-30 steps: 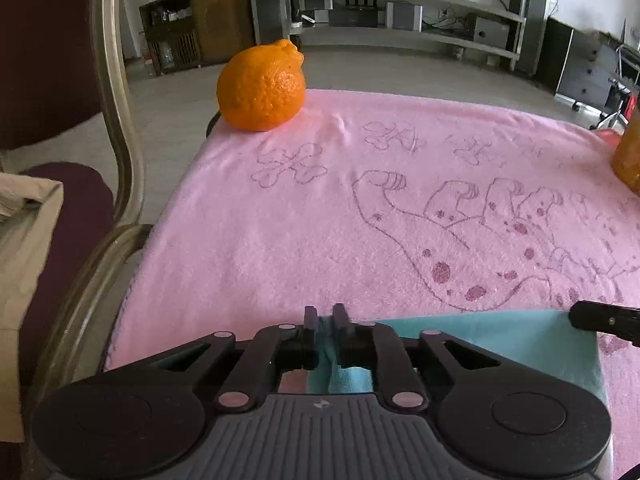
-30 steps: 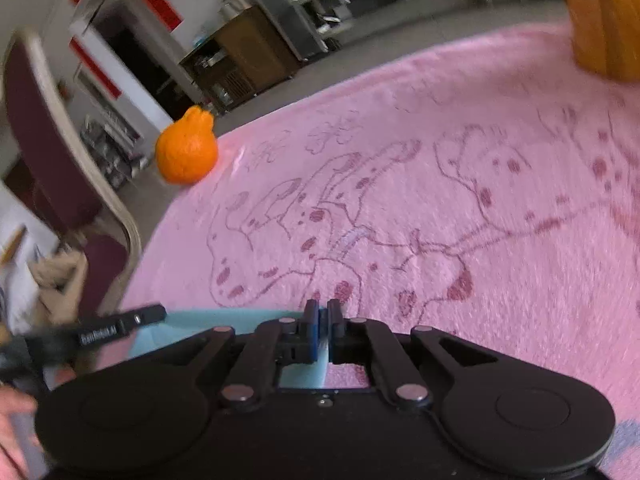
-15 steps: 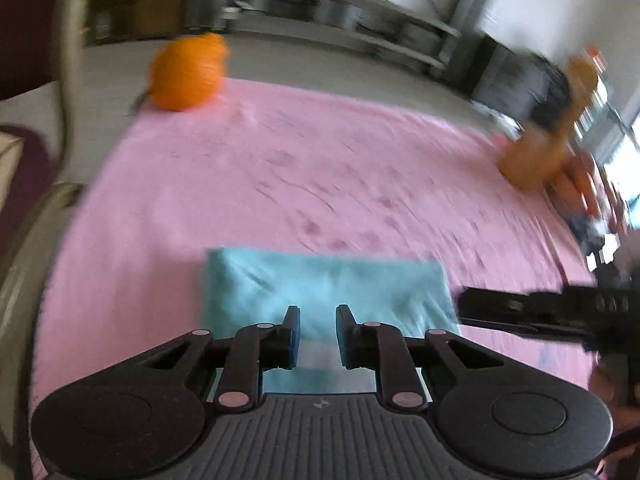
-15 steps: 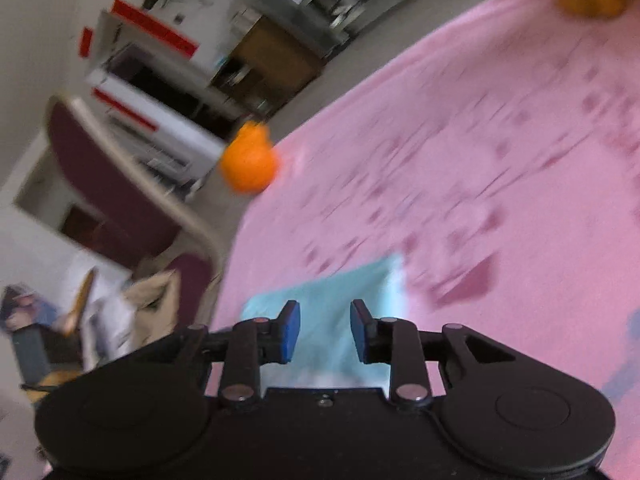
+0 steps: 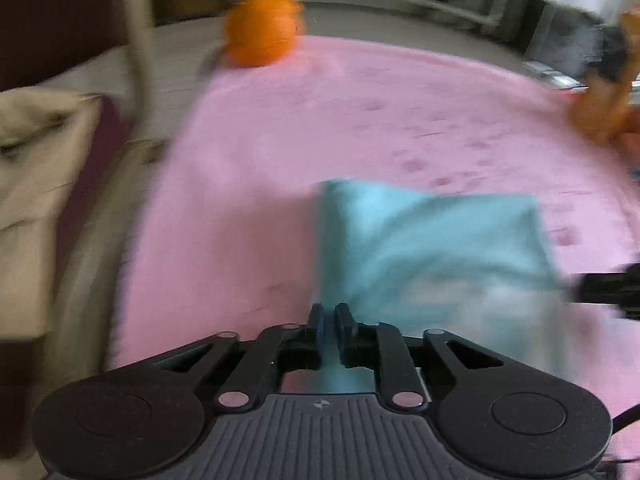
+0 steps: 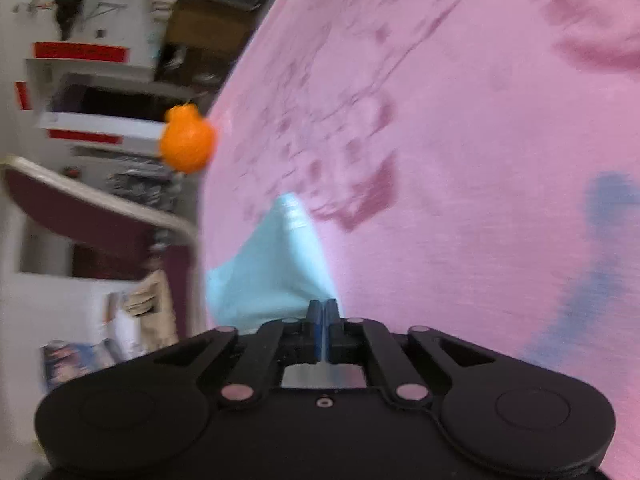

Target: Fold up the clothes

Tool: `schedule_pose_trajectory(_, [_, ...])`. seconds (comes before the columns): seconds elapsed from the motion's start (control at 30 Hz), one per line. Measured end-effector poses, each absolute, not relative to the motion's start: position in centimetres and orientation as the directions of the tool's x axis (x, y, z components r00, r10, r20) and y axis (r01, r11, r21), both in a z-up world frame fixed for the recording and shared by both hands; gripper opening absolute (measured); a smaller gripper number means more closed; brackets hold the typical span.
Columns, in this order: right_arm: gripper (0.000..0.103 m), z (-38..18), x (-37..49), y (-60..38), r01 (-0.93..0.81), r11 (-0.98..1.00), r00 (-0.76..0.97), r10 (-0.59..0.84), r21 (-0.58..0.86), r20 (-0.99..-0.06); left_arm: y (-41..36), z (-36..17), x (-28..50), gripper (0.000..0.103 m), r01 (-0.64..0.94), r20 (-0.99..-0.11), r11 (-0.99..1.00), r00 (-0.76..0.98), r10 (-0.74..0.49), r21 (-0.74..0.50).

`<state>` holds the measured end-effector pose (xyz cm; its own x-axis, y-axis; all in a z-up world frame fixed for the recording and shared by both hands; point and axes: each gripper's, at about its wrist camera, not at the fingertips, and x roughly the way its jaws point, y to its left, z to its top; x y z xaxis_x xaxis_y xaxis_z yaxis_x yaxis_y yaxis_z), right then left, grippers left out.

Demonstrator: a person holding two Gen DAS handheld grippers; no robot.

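Observation:
A teal cloth (image 5: 432, 248), folded to a small rectangle, lies on a pink towel with a dinosaur print (image 5: 360, 120). My left gripper (image 5: 330, 312) is shut on the cloth's near left corner, with teal fabric showing between the pads. Seen from the right wrist, the cloth (image 6: 276, 272) rises in a peak toward my right gripper (image 6: 323, 306). That gripper's jaws are closing on the cloth's near right edge, and a thin strip of fabric shows between the pads. One of its fingers (image 5: 608, 288) pokes in at the right of the left wrist view. Both views are blurred.
An orange fruit (image 5: 262, 30) sits at the towel's far left corner. An orange-brown object (image 5: 604, 96) stands at the far right. A chair with a maroon seat (image 6: 100, 208) and beige fabric (image 5: 32, 184) is left of the table.
Half a second ago both grippers stood open over the cloth's near edge; now both have closed on it. The right wrist has rolled, and the cloth's right side has lifted.

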<state>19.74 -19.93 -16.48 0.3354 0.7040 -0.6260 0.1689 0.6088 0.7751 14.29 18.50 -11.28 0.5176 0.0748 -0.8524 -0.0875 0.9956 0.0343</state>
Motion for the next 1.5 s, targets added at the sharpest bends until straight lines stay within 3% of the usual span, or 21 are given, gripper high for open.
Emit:
schedule_pose_trajectory(0.07, [0.017, -15.1, 18.2, -20.7, 0.179, 0.663, 0.367, 0.640, 0.726, -0.675, 19.6, -10.9, 13.0, 0.015, -0.148, -0.854, 0.987, 0.505, 0.127, 0.059])
schedule_pose_trajectory(0.13, [0.020, -13.6, 16.5, -21.4, 0.183, 0.694, 0.397, 0.596, 0.696, -0.698, 20.4, -9.9, 11.2, 0.014, -0.185, -0.845, 0.983, 0.525, 0.099, 0.001])
schedule_pose_trajectory(0.3, [0.024, -10.9, 12.0, -21.3, 0.125, 0.519, 0.405, 0.751, 0.846, -0.521, 20.1, -7.2, 5.9, 0.020, -0.083, -0.755, 0.953, 0.632, -0.175, -0.290])
schedule_pose_trajectory(0.4, [0.031, -10.1, 10.6, -19.3, 0.068, 0.435, 0.376, 0.823, 0.898, -0.427, 18.6, -7.3, 5.0, 0.021, -0.014, -0.734, 0.943, 0.632, -0.249, -0.332])
schedule_pose_trajectory(0.5, [0.030, -11.3, 11.1, -17.1, 0.035, 0.455, 0.354, 0.827, 0.890, -0.437, 16.7, -8.9, 6.6, 0.015, -0.019, -0.783, 0.971, 0.595, -0.180, -0.238])
schedule_pose_trajectory(0.57, [0.024, -12.9, 11.8, -15.5, 0.031, 0.507, 0.353, 0.801, 0.861, -0.484, 15.5, -10.2, 7.4, 0.013, -0.002, -0.808, 0.980, 0.566, -0.163, -0.200])
schedule_pose_trajectory(0.6, [0.018, -13.8, 12.2, -14.6, 0.026, 0.520, 0.341, 0.798, 0.854, -0.497, 14.9, -10.6, 7.4, 0.013, 0.022, -0.814, 0.982, 0.556, -0.167, -0.186])
schedule_pose_trajectory(0.77, [0.018, -16.5, 12.9, -12.1, -0.033, 0.571, 0.288, 0.792, 0.821, -0.539, 12.8, -11.6, 7.0, 0.019, 0.137, -0.829, 0.987, 0.540, -0.145, -0.083])
schedule_pose_trajectory(0.8, [0.003, -16.8, 12.8, -12.2, -0.033, 0.592, 0.286, 0.778, 0.805, -0.560, 12.7, -11.6, 6.8, 0.025, 0.145, -0.832, 0.988, 0.540, -0.127, -0.057])
schedule_pose_trajectory(0.83, [0.000, -17.1, 12.6, -12.5, -0.025, 0.606, 0.286, 0.766, 0.795, -0.575, 12.9, -11.6, 6.6, 0.025, 0.138, -0.837, 0.990, 0.537, -0.110, -0.041])
schedule_pose_trajectory(0.93, [0.000, -16.7, 12.1, -14.5, 0.014, 0.625, 0.298, 0.743, 0.781, -0.600, 13.7, -11.3, 5.3, 0.023, 0.088, -0.854, 0.996, 0.518, -0.041, 0.006])
schedule_pose_trajectory(1.0, [0.001, -15.6, 11.5, -15.8, 0.019, 0.669, 0.324, 0.699, 0.743, -0.637, 14.2, -10.9, 3.9, 0.015, 0.045, -0.850, 0.999, 0.527, -0.022, 0.002])
schedule_pose_trajectory(1.1, [0.015, -14.0, 10.0, -17.1, 0.007, 0.708, 0.359, 0.658, 0.706, -0.663, 14.1, -10.0, 2.6, 0.013, 0.065, -0.812, 0.995, 0.576, -0.098, -0.075])
schedule_pose_trajectory(1.2, [0.015, -13.0, 9.2, -16.9, -0.045, 0.673, 0.366, 0.699, 0.738, -0.615, 12.8, -9.6, 2.1, 0.013, 0.126, -0.778, 0.985, 0.604, -0.173, -0.121])
schedule_pose_trajectory(1.3, [0.015, -13.6, 9.2, -14.9, -0.079, 0.618, 0.298, 0.763, 0.782, -0.573, 10.6, -10.8, 2.4, 0.014, 0.209, -0.807, 0.970, 0.548, -0.220, -0.123])
schedule_pose_trajectory(1.4, [0.012, -15.2, 8.9, -13.2, -0.082, 0.655, 0.222, 0.746, 0.751, -0.627, 9.3, -11.6, 1.6, 0.014, 0.259, -0.837, 0.964, 0.511, -0.195, -0.066])
schedule_pose_trajectory(1.5, [0.008, -15.6, 8.4, -14.4, -0.038, 0.639, 0.191, 0.759, 0.768, -0.622, 9.7, -11.3, 0.1, 0.014, 0.260, -0.847, 0.964, 0.500, -0.178, -0.049])
